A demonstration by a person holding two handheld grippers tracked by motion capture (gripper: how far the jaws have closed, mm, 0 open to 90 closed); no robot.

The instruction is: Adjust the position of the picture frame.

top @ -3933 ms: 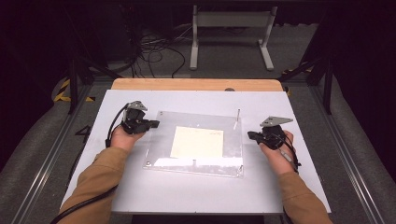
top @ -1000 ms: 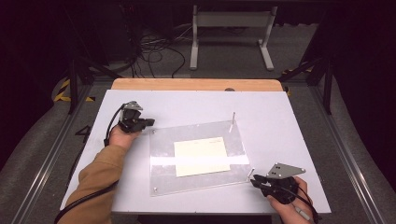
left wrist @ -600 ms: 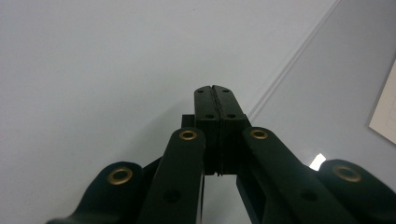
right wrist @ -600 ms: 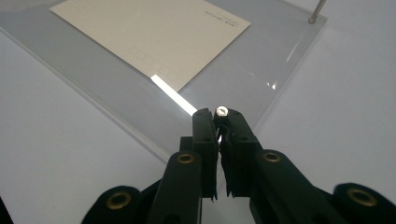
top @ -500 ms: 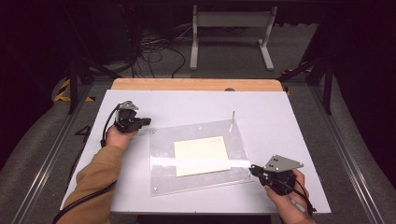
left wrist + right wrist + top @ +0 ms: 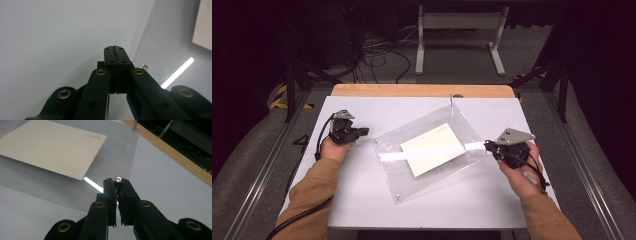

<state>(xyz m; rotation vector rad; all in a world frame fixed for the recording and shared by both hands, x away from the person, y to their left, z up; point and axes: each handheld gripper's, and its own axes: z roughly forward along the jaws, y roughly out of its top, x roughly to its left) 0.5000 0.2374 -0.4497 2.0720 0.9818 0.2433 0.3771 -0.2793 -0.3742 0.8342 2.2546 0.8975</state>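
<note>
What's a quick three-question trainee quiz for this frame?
1. True or false: the left gripper has its jaws open.
2. What lies flat within the outline of the clear rectangular acrylic plate on the white table? A. a cream paper card B. a blue cloth C. a metal ruler
3. Fill in: the ___ gripper's jaws close on a screwed corner of the plate.

Key: 1 false, they are pressed together; 2 A; 3 right.

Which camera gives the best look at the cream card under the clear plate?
The high view: the whole card shows, lying under the clear plate. The right gripper view shows most of it close, with faint printed boxes, cut off at the left. The left gripper view catches one corner at its right edge.
</note>
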